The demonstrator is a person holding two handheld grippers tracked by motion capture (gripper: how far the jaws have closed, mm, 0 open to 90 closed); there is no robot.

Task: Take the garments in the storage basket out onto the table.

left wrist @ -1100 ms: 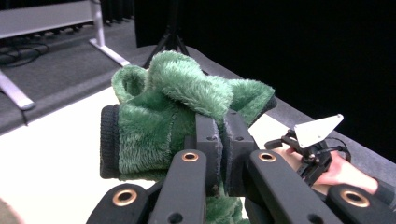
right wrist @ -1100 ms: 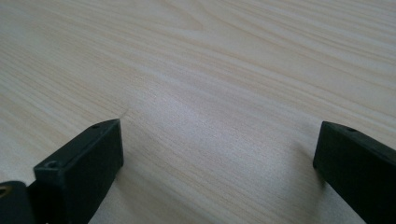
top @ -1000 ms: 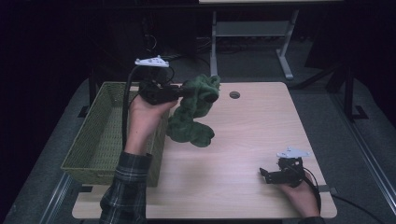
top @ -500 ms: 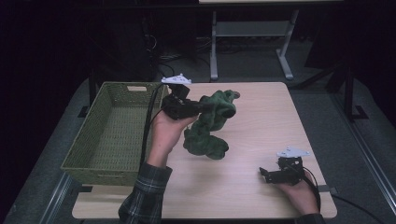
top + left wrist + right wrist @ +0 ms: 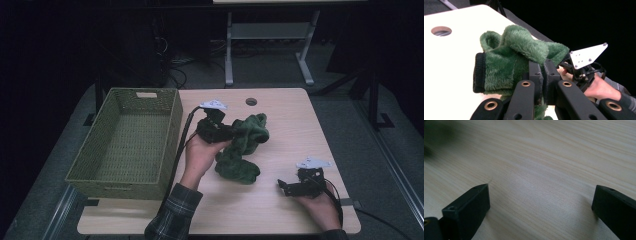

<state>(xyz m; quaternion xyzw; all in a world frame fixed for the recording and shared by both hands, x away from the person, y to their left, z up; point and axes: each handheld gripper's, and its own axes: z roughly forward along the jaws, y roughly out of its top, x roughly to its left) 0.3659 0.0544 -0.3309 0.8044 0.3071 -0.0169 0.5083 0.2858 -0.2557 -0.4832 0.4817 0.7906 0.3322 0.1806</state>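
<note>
A fuzzy green garment (image 5: 244, 150) with a black cuff (image 5: 479, 72) lies bunched at the middle of the wooden table (image 5: 300, 127). My left gripper (image 5: 231, 132) is shut on its upper fold, and in the left gripper view the jaws of that gripper (image 5: 543, 68) pinch the green plush (image 5: 509, 55). The garment's lower part rests on the tabletop. My right gripper (image 5: 285, 187) sits low at the table's front right, open, with bare wood (image 5: 536, 157) between the jaws of the gripper (image 5: 541, 202). It also appears beyond the garment as the right gripper (image 5: 584, 65) with its grey plate.
A green woven basket (image 5: 172, 135) stands at the table's left side, its inside bare. A round cable hole (image 5: 251, 101) sits near the far edge. Dark floor and a stand's legs (image 5: 265, 50) lie beyond the table.
My left gripper has carried the green garment rightward from beside the basket and lowered it, so its lower part now rests on the table. The right gripper has not moved.
</note>
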